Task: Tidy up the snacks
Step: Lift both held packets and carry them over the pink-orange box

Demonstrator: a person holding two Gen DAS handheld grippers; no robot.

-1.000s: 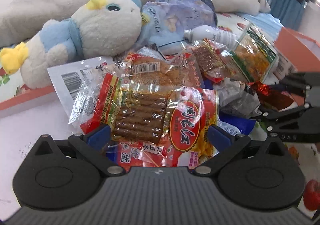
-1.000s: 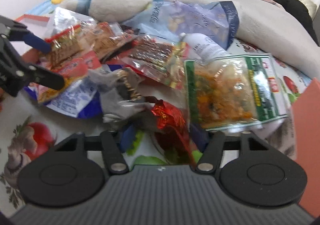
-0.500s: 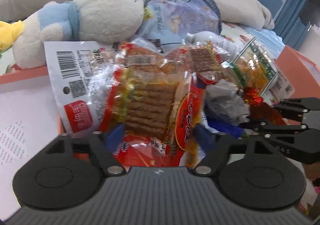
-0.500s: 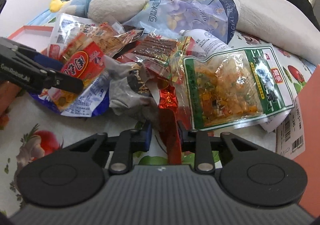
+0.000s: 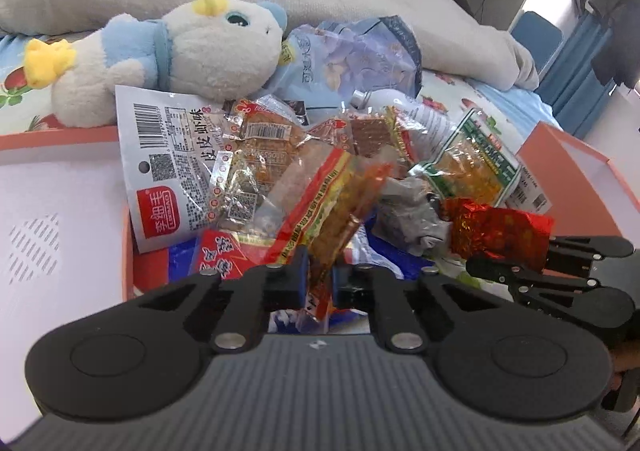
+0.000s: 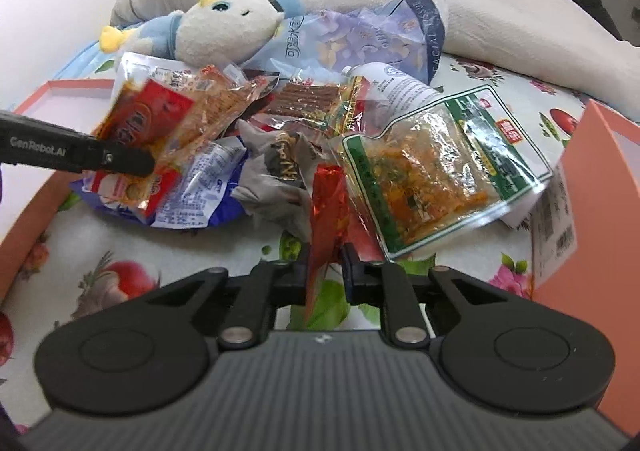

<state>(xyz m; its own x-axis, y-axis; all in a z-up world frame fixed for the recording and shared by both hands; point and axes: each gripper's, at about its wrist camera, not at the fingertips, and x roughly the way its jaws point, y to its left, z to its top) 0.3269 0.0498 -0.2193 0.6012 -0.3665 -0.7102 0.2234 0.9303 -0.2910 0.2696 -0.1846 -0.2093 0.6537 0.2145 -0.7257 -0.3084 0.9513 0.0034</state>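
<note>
The left gripper (image 5: pixel 318 283) is clenching a red-edged snack packet (image 5: pixel 328 207), and the right gripper (image 6: pixel 326 271) is pinching the red foil wrapper (image 6: pixel 326 211); both are lifting 1 item from the pile ahead for sorting.

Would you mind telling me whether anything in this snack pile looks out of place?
Yes: a plush toy lies against the back of the snack heap, and a white bottle lies on its side among the packets. Neither looks like a snack. A crumpled grey wrapper may be empty.

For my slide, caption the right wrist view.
Right gripper pinches a red foil snack off the pile while the left gripper lifts a red-orange packet.
</note>
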